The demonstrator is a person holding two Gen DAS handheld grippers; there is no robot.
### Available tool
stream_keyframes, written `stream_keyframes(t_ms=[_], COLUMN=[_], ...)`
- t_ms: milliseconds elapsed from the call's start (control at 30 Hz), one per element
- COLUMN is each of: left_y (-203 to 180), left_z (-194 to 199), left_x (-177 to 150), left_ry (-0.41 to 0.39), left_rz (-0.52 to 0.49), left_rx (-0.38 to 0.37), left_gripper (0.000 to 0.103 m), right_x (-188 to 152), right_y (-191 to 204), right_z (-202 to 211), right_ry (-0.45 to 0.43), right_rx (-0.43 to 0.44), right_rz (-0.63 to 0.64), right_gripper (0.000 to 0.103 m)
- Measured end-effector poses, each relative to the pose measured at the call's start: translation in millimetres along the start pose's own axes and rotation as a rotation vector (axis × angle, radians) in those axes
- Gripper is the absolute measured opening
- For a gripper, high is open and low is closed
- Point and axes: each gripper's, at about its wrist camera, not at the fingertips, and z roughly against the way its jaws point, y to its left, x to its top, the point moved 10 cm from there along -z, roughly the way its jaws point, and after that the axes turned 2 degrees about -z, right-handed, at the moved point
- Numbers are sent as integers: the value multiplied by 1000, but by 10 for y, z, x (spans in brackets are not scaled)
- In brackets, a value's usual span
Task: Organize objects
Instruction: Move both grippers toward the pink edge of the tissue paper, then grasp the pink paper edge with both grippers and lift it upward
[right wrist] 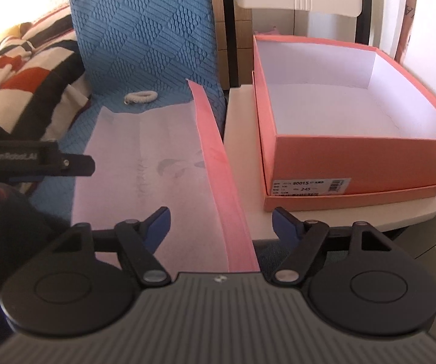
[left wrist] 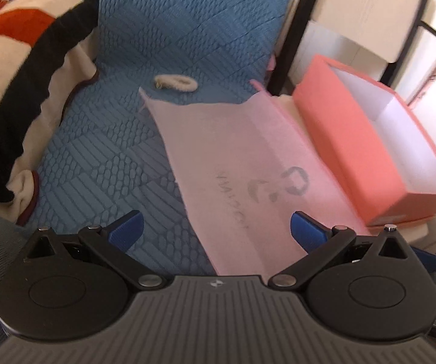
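left hand-held gripper (left wrist: 216,227): my blue pads stand wide apart, nothing pressed between them; they hang over the near end of the pink bag.
right hand-held gripper (right wrist: 221,221): jaws apart, with the bag's darker pink side edge running between them; the pads are not pressing on it.
pink bag (left wrist: 233,151): lies flat on the blue textured cover (left wrist: 163,30) of the bed, printed side up with a faint grey logo; its far corners point toward the hair tie.
hair tie (left wrist: 175,82): pale, fluffy, lying on the blue cover just past the bag's far edge, apart from it.
shoe box (right wrist: 354,163): coral, open, white inside, seemingly empty though the view is soft; it stands in its lid on the pale counter (right wrist: 242,151) just beside the bed.
patterned blanket (left wrist: 20,45): bunched at the left of the cover.
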Motion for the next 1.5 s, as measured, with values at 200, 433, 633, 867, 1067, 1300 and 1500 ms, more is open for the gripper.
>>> stream_keyframes(t_ms=[200, 433, 633, 867, 1067, 1300, 1500], left_y=[113, 215, 331, 348, 351, 515, 728], left_z=[-371, -697, -954, -916, -488, 31, 83], left_x=[81, 198, 231, 262, 491, 748, 987], left_ry=[24, 53, 87, 71, -53, -189, -241], left_rz=[47, 69, 58, 82, 76, 97, 110], left_rx=[-23, -43, -53, -116, -161, -186, -149], left_gripper=[103, 78, 48, 6, 4, 3, 3], right_x=[83, 173, 212, 220, 267, 380, 494], right_y=[6, 114, 147, 121, 252, 414, 576], right_z=[-198, -401, -624, -663, -486, -263, -292], right_ry=[-3, -37, -11, -7, -53, -128, -177], right_rx=[-1, -34, -109, -114, -77, -52, -3], right_rz=[-18, 46, 112, 90, 90, 56, 23], right_gripper=[73, 60, 22, 4, 4, 4, 4])
